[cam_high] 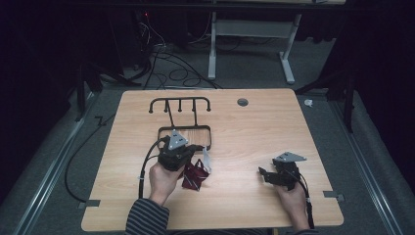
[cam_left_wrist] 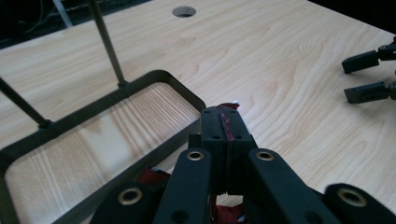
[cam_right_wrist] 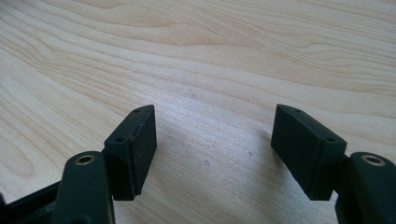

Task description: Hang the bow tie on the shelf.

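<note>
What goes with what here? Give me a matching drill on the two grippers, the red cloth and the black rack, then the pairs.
Things:
1. left gripper
2. right gripper
3. red cloth
4. black rack

States:
A. stands at the far side of the table, its frame base flat on the wood
B. jaws apart, nothing between them
C. pinched at one edge, hanging below the jaws
D. jaws closed together on fabric

Pairs: 1-D, 2-B, 3-C, 4-A
</note>
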